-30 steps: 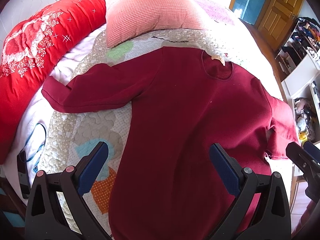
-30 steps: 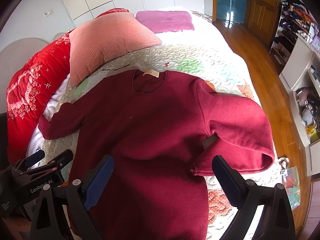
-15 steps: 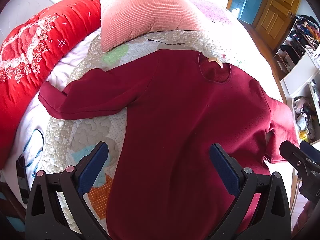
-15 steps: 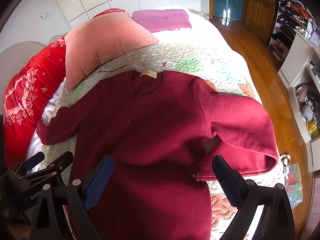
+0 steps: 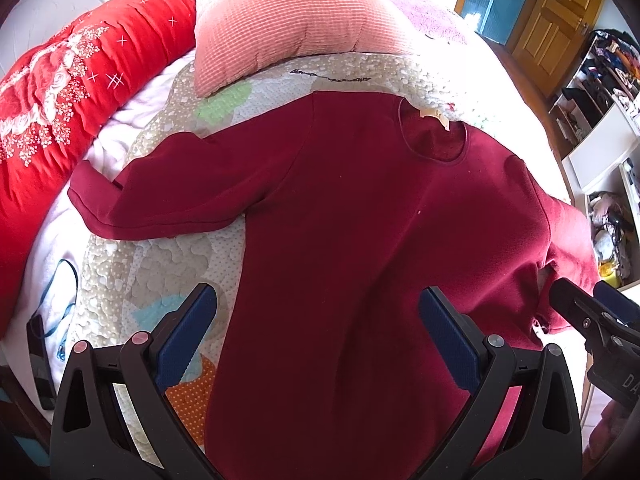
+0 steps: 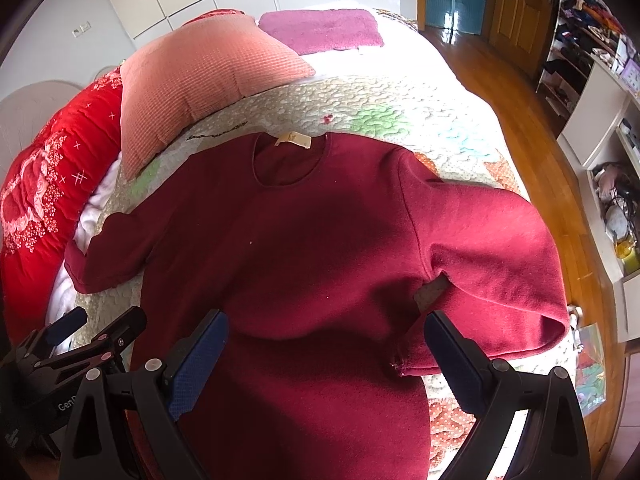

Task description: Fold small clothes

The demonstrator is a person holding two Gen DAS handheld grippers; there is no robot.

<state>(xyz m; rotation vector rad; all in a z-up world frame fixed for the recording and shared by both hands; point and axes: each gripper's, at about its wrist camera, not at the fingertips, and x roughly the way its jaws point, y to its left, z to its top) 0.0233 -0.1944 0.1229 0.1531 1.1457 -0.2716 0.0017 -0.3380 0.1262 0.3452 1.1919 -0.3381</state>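
Observation:
A dark red long-sleeved sweater (image 5: 352,216) lies flat, front up, on the quilted bedspread (image 5: 132,276); it also shows in the right wrist view (image 6: 304,256). Its left sleeve (image 5: 168,196) stretches out sideways. Its right sleeve (image 6: 492,264) is bent back toward the body. My left gripper (image 5: 320,320) is open and empty above the sweater's lower body. My right gripper (image 6: 326,340) is open and empty above the lower body near the bent sleeve's cuff. Each gripper shows at the edge of the other's view.
A pink pillow (image 6: 204,80) and a red quilt (image 5: 64,88) lie at the head of the bed. A purple towel (image 6: 320,32) lies further back. The bed's right edge drops to a wooden floor (image 6: 560,184) with shelves (image 6: 600,80).
Both grippers have moved forward a little over the sweater, so the sweater sits lower and larger in both views. Both stay open and empty. The sweater has not moved.

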